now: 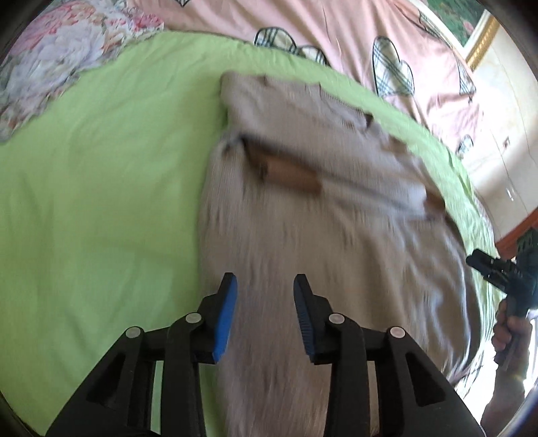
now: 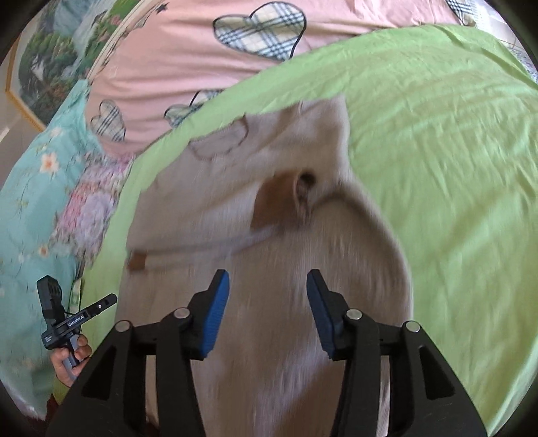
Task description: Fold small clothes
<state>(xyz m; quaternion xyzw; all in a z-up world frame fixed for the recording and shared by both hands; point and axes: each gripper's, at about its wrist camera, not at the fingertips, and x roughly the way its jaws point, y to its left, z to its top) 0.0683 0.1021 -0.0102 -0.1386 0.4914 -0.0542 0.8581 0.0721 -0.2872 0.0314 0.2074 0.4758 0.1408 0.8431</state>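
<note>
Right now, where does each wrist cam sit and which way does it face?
Left wrist: on the left hand-held gripper, facing forward over the beige knit garment on the green bedsheet; own open blue-padded fingers show, right hand-held gripper at the right edge.
Right wrist: on the right hand-held gripper, fingers open, over the same garment; left hand-held gripper at lower left.
Shared: garment, green sheet, pink heart-print quilt.
</note>
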